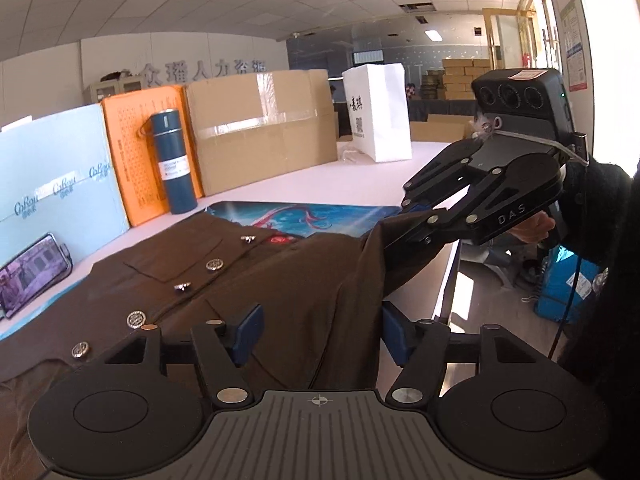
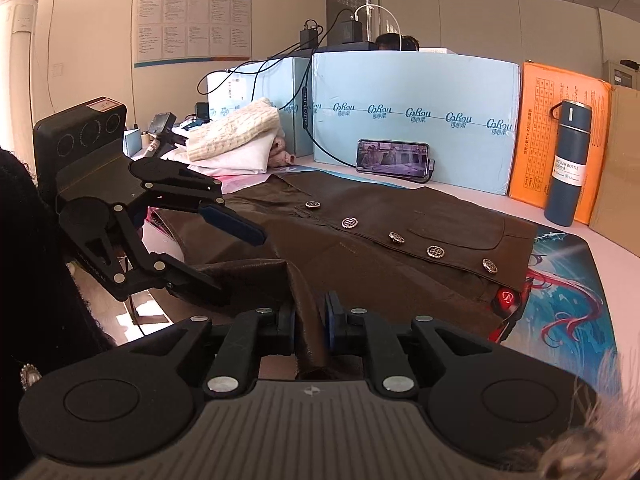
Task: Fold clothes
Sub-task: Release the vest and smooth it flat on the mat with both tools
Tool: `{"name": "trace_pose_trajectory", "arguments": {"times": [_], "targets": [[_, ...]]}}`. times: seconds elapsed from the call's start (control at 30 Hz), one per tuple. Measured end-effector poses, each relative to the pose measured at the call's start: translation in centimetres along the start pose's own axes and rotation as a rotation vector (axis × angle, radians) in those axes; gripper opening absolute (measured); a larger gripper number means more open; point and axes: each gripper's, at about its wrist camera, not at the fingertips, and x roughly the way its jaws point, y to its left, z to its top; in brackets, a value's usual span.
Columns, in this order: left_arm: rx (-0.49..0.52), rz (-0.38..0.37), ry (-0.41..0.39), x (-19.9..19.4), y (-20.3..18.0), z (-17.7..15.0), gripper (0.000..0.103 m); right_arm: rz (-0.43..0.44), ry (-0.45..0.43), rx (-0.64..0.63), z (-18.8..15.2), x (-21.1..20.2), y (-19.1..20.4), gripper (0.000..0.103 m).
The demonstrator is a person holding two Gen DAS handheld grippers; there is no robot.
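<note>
Left tongs [image 1: 318,334] fill the bottom of the left wrist view, their blue pads [image 1: 249,330] spread apart with brown cloth of the jacket [image 1: 248,280] lying between them, not pinched. The brown buttoned jacket spreads across the centre and lower left of the frame, over a blue printed mat [image 1: 320,216] on the white surface [image 1: 360,168]. At centre right the right tongs [image 1: 404,220] come in from the right edge, pressed together on a raised fold of the jacket. Along the upper left stand a light blue box [image 1: 52,184], an orange box [image 1: 140,152], a dark blue vacuum bottle [image 1: 174,162] and a cardboard box [image 1: 260,120]; a phone [image 1: 30,272] leans at the left edge.

From the right wrist view, the right tongs [image 2: 310,320] at bottom centre pinch a ridge of jacket [image 2: 380,232] cloth that stands up between the pads. The left tongs [image 2: 224,256] at centre left are spread, one blue finger [image 2: 234,226] above the cloth. The jacket lies flat across the middle of the frame, its metal buttons [image 2: 396,238] in a row. A phone [image 2: 392,158] leans on the light blue box [image 2: 412,108], and folded pale clothes [image 2: 236,140] are piled at upper left centre.
</note>
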Motion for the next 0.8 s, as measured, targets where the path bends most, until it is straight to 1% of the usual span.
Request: {"name": "trace_pose_trajectory", "arguments": {"times": [0.03,0.07,0.1,0.13,0.17,0.23,0.27,0.37,0.4,0.43,0.47,0.53,0.57,0.67,0.7,0.73,0.77,0.8], "targets": [[-0.004,0.005,0.001,-0.2,0.2,-0.1,0.074,-0.015,-0.009,-0.002,0.1,-0.4,0.0,0.025],[-0.007,0.009,-0.001,-0.5,0.5,-0.2,0.076,-0.028,-0.023,0.003,0.2,-0.8,-0.1,0.037],[-0.018,0.004,-0.011,-1.0,0.9,-0.2,0.077,-0.037,-0.041,0.016,0.3,-1.2,-0.5,0.046],[-0.037,-0.003,-0.030,-1.6,1.5,-0.1,0.080,-0.046,-0.060,0.029,0.5,-1.7,-1.0,0.047],[-0.057,-0.010,-0.050,-2.3,2.1,0.0,0.084,-0.055,-0.079,0.041,0.6,-2.1,-1.4,0.049],[-0.112,0.005,-0.092,-3.6,4.0,0.1,0.087,-0.087,-0.125,0.086,0.7,-2.8,-2.5,0.057],[-0.152,0.027,-0.106,-4.2,5.1,0.1,0.087,-0.105,-0.145,0.125,0.7,-2.9,-3.3,0.062],[-0.281,0.114,-0.151,-5.7,8.9,0.0,0.087,-0.137,-0.168,0.239,0.6,-2.1,-5.9,0.064],[-0.301,0.162,-0.162,-6.1,10.1,0.0,0.088,-0.153,-0.173,0.275,0.6,-1.6,-6.7,0.070],[-0.323,0.234,-0.160,-6.2,11.7,-0.1,0.088,-0.174,-0.175,0.315,0.7,-0.9,-7.6,0.072],[-0.346,0.311,-0.156,-6.3,13.3,-0.3,0.088,-0.196,-0.174,0.355,0.8,0.0,-8.3,0.073],[-0.450,0.439,-0.110,-5.8,17.7,-1.0,0.088,-0.237,-0.169,0.442,1.1,2.4,-9.9,0.074],[-0.505,0.501,-0.085,-5.4,20.0,-1.3,0.088,-0.260,-0.151,0.488,1.3,3.9,-10.8,0.074],[-0.677,0.569,0.015,-3.9,25.8,-3.1,0.087,-0.336,-0.085,0.622,1.8,8.4,-13.3,0.073],[-0.734,0.589,0.050,-3.3,27.7,-3.8,0.087,-0.376,-0.046,0.662,1.9,9.8,-14.0,0.070],[-0.791,0.608,0.085,-2.8,29.6,-4.4,0.085,-0.407,-0.015,0.694,1.9,11.1,-14.6,0.069],[-0.838,0.605,0.113,-2.1,30.9,-5.0,0.084,-0.426,0.005,0.701,2.1,12.0,-14.9,0.063],[-0.855,0.592,0.134,-1.4,31.4,-5.5,0.080,-0.438,0.020,0.685,2.3,12.6,-15.0,0.051]]}}
